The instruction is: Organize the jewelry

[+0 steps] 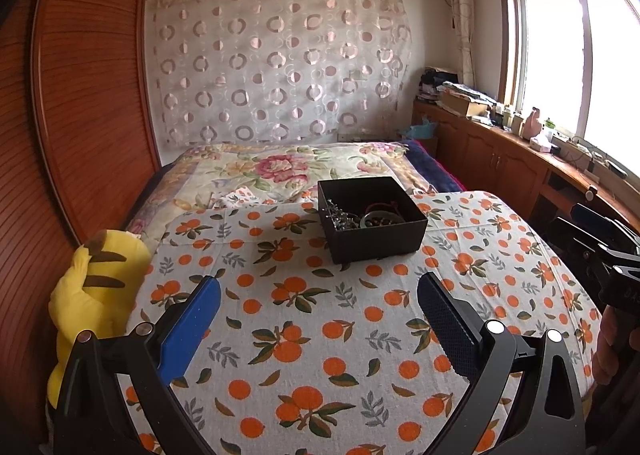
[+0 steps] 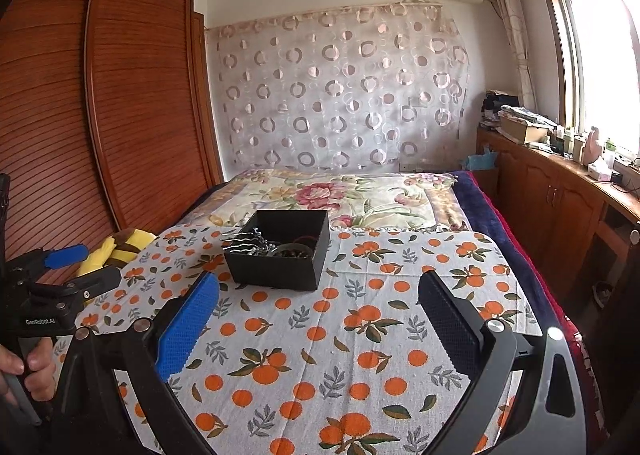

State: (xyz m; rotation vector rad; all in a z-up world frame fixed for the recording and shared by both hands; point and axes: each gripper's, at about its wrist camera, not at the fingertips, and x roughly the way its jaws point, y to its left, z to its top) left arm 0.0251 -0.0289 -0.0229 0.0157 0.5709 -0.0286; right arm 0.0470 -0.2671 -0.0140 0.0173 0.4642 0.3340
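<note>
Ahead of both spread, empty jaws, a square black cardboard box (image 1: 372, 221) sits on the orange-print woven cloth (image 1: 320, 335), holding tangled silvery chains (image 1: 340, 215) beside dark beads (image 2: 294, 253); left gripper (image 1: 320, 287), right gripper (image 2: 320, 287).

An orange-print cloth (image 1: 320, 335) covers the near bed — a floral quilt (image 1: 280, 167) beyond at twelve o'clock. A yellow plush toy (image 1: 96, 295) slumps at nine; wardrobe (image 1: 88, 87) behind it, window (image 1: 580, 55) at two.
</note>
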